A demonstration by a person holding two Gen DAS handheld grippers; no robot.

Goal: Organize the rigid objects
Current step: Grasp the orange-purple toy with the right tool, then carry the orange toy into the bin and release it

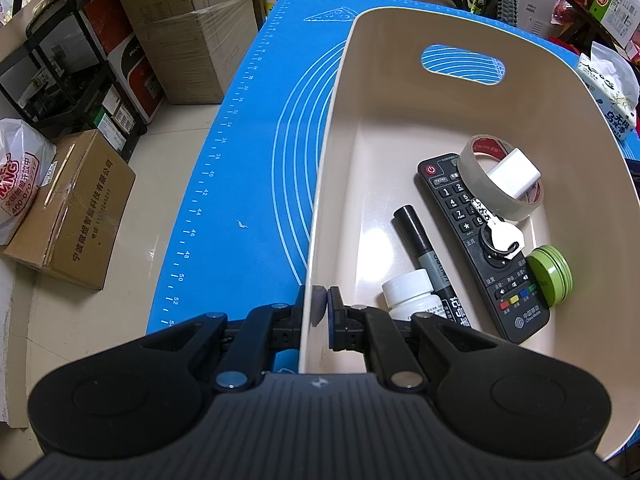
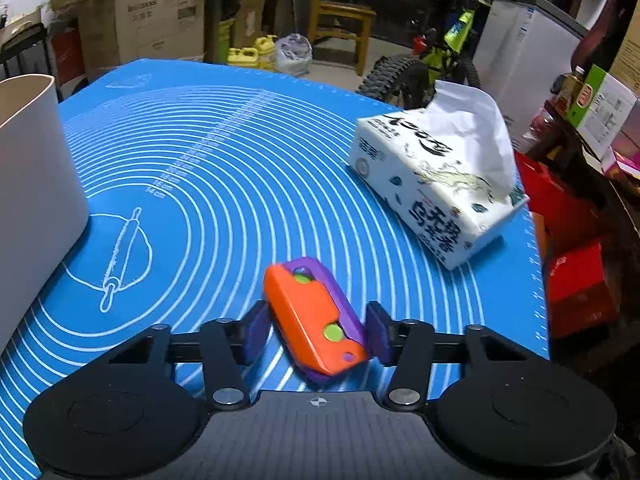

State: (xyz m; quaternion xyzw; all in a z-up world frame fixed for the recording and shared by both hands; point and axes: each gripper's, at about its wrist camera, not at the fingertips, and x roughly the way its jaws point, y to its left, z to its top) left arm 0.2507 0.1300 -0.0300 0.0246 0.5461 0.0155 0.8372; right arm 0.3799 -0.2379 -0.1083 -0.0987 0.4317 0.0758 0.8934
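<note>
My left gripper [image 1: 320, 300] is shut on the near wall of a beige bin [image 1: 332, 128], one pad outside and one inside. The bin holds a black remote [image 1: 448, 192], a tape roll [image 1: 476, 168], a white plug block [image 1: 514, 174], a key [image 1: 500, 234], a green tin [image 1: 550, 276], a black marker [image 1: 420, 240] and a white bottle [image 1: 408, 292]. An orange and purple toy [image 2: 308, 312] lies slantwise on the blue mat [image 2: 224, 184]. My right gripper [image 2: 316, 330] has it between its pads, which touch both sides. The bin [image 2: 36, 184] stands at the left.
A tissue pack [image 2: 432, 184] lies on the mat's right side near the edge. Cardboard boxes [image 1: 72, 208], a black rack [image 1: 60, 72] and a bicycle [image 2: 424, 68] crowd the floor around the table. The mat's left edge [image 1: 188, 216] drops off to the floor.
</note>
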